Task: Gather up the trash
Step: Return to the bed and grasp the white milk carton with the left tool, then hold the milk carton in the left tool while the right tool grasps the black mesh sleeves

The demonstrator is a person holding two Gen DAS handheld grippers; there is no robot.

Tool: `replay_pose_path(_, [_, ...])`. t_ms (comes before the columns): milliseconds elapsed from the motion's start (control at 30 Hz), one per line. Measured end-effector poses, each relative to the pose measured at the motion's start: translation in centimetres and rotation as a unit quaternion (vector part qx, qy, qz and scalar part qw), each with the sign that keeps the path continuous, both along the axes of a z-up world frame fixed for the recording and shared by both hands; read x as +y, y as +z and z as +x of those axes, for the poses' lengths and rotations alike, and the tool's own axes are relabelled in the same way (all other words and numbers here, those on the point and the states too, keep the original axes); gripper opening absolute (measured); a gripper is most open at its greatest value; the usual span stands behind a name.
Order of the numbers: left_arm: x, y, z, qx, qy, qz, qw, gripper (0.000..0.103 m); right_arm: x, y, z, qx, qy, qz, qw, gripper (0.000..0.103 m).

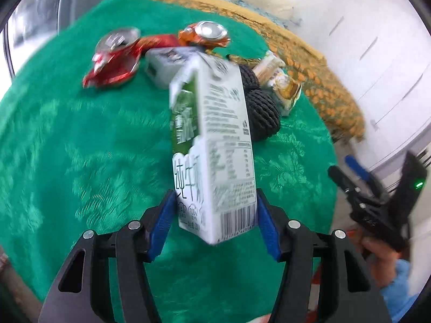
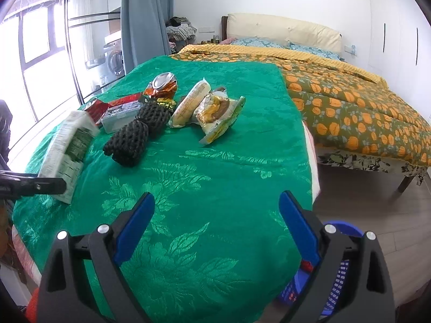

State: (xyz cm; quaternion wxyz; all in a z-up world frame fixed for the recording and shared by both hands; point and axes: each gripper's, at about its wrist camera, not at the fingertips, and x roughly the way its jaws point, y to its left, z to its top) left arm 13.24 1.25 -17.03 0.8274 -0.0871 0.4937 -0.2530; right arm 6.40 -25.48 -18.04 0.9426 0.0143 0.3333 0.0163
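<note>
A white and green milk carton (image 1: 212, 145) stands tilted between the blue pads of my left gripper (image 1: 215, 193), which is shut on its lower end. In the right wrist view the same carton (image 2: 67, 140) leans at the left edge above the green cloth (image 2: 229, 161). Behind it lie a crushed red can (image 1: 113, 64), an orange can (image 1: 207, 33), a small white box (image 1: 164, 67), a black foam net (image 1: 260, 105) and snack wrappers (image 1: 282, 83). My right gripper (image 2: 216, 197) hangs open over the cloth's near edge with nothing between its fingers.
A blue plastic basket (image 2: 336, 274) sits on the floor below the cloth's right corner. A bed with an orange floral quilt (image 2: 350, 102) fills the right side. White wardrobe doors (image 2: 398, 27) stand behind it, and a window and a curtain (image 2: 145, 18) are on the left.
</note>
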Motion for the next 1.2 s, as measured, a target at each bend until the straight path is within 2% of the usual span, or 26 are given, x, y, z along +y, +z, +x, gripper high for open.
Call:
replay_pose_path(67, [1.4,0.2,0.2,0.003,0.011,-0.016,0.9998,0.071,0.0,-0.1,0.0,0.003,-0.001,0.0,1.0,0.091])
replay_pose_path(133, [2.8,0.6,0.3,-0.008,0.022,-0.016,0.9996,0.075,0.0,-0.2,-0.1,0.002,-0.003,-0.002,1.0,0.091])
replay_pose_path(400, [6.1,1.1,0.6,-0.019,0.071,-0.002,0.9973,0.078,-0.5,-0.4,-0.3,0.004,-0.015,0.0,1.0,0.091])
replay_pose_path(567, [6.1,1.6,0.2,-0.049,0.07,0.006,0.9963,0.095,-0.4,-0.6,-0.4,0.005,-0.016,-0.002,1.0,0.091])
replay_pose_path(667, [4.5,1.7,0.3,-0.067,0.049,0.005,0.9965,0.097,-0.3,-0.7,-0.5,0.008,-0.017,-0.003,1.0,0.091])
replay_pose_path(767, [2.2,1.1,0.3,-0.089,0.019,0.037,0.9952,0.097,-0.4,-0.9,-0.5,0.011,-0.019,-0.002,1.0,0.091])
replay_pose_path(833, [0.4,0.5,0.4,-0.115,0.005,0.085,0.9897,0.097,-0.5,-1.0,-0.5,0.013,-0.021,-0.001,1.0,0.091])
replay_pose_path(933, [-0.8,-0.2,0.7,-0.13,-0.006,0.129,0.9831,0.097,-0.4,-1.1,-0.5,0.019,-0.021,0.0,1.0,0.091])
replay_pose_path(1000, [-1.2,-0.2,0.9,-0.135,-0.011,0.143,0.9804,0.096,-0.2,-1.1,-0.2,0.026,-0.018,0.005,0.999,0.091])
replay_pose_path(1100, [-1.4,0.1,1.1,-0.143,-0.016,0.157,0.9771,0.082,0.6,-0.3,0.6,0.031,-0.004,0.011,0.999,0.091])
replay_pose_path(1200, [-1.2,0.1,1.6,-0.138,-0.017,0.165,0.9765,0.055,2.0,0.9,2.4,0.038,0.017,0.022,0.999,0.091])
